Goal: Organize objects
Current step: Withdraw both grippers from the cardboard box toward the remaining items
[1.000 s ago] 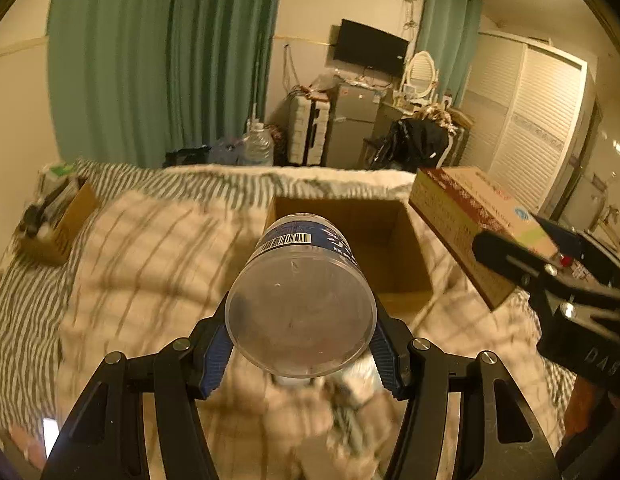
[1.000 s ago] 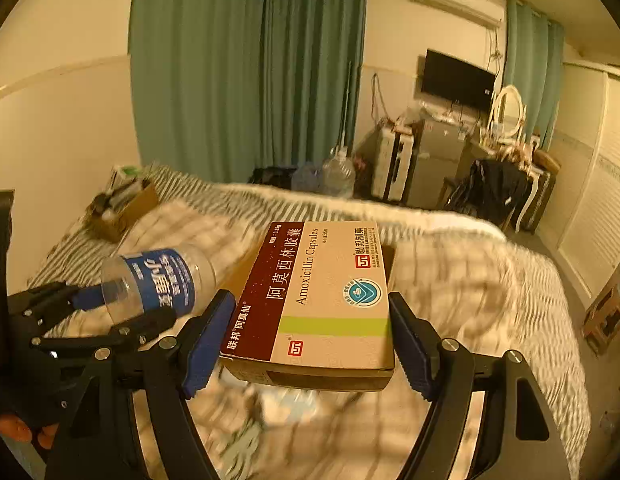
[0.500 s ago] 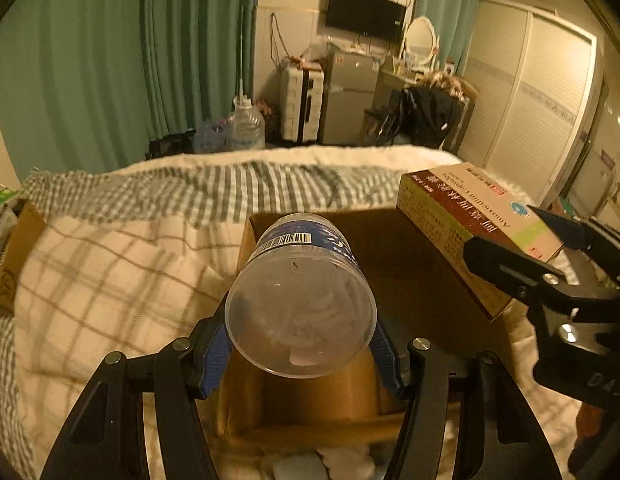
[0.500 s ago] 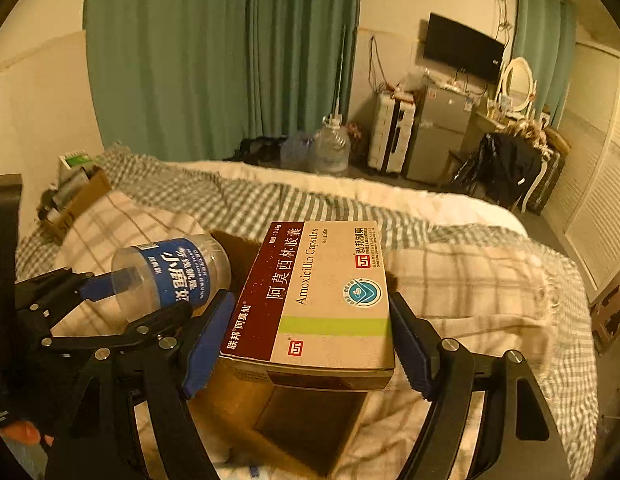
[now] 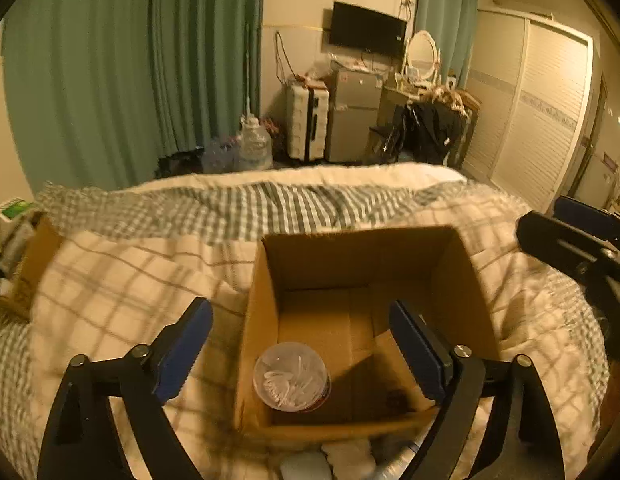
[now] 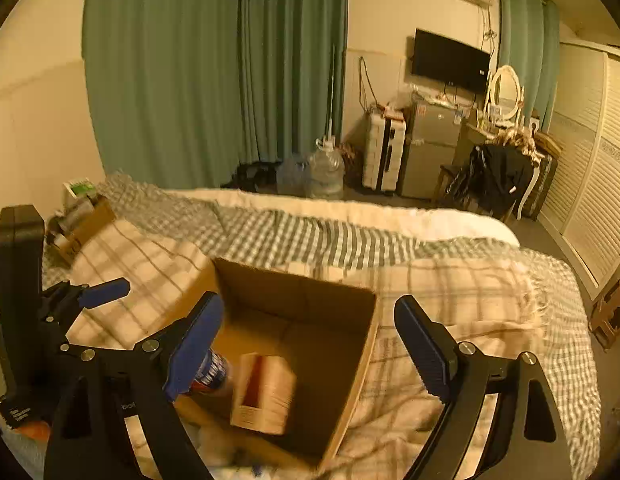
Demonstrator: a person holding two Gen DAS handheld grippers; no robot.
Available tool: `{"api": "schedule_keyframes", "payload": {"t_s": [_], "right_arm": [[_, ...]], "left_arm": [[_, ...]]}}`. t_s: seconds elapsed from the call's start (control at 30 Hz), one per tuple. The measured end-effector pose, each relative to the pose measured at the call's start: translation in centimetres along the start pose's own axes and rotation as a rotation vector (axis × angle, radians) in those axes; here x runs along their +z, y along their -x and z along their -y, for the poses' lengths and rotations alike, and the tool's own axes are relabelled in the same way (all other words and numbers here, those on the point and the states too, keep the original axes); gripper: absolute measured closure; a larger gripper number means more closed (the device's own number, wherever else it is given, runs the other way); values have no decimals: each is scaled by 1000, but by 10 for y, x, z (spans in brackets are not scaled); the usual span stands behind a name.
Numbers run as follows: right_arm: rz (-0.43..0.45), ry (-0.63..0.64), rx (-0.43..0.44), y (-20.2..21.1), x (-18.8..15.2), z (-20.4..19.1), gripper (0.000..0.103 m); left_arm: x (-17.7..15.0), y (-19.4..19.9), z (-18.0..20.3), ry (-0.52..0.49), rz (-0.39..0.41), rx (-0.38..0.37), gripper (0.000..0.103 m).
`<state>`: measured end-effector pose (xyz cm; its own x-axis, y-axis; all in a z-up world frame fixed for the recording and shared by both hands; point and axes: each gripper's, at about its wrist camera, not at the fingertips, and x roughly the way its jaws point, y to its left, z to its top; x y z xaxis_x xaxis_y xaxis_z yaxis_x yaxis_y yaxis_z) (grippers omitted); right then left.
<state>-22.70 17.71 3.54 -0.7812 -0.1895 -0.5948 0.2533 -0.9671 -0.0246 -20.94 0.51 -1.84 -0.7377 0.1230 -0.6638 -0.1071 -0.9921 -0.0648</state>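
An open cardboard carton [image 5: 366, 240] sits on the checked blanket. A clear bottle with a blue label [image 5: 290, 376] lies inside at its near left corner, bottom end toward me. Above it my left gripper [image 5: 297, 316] has its jaws opening wide, the pads touching nothing. In the right wrist view the medicine box [image 6: 263, 394] is a blur, tipped on end inside the carton [image 6: 301, 284] beside the bottle [image 6: 211, 372], which is half hidden by a finger. My right gripper [image 6: 310, 306] is over the carton, jaws opening, nothing between them. The left gripper [image 6: 89, 292] shows at the left.
A small cardboard box of clutter [image 5: 25, 256] rests at the bed's left edge. White soft items [image 5: 342, 456] lie just in front of the carton. Beyond the bed are water jugs [image 6: 322, 172], a suitcase, a fridge and a louvred wardrobe [image 5: 542, 120].
Both grippers moved forward over the carton and opened. The bottle left the left jaws and the medicine box left the right jaws; both are now in the carton.
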Motion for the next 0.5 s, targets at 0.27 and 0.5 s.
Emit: {"api": "schedule_keyframes", "payload": {"t_s": [0.27,0.5], "right_arm": [[47,71,-32,111,7,-13,16],[83,134,-58,191,-24,-34,16]], "left_arm": [[1,114,-9,40,72,-8,5],[-40,181,-5,-30,83,96,5]]}}
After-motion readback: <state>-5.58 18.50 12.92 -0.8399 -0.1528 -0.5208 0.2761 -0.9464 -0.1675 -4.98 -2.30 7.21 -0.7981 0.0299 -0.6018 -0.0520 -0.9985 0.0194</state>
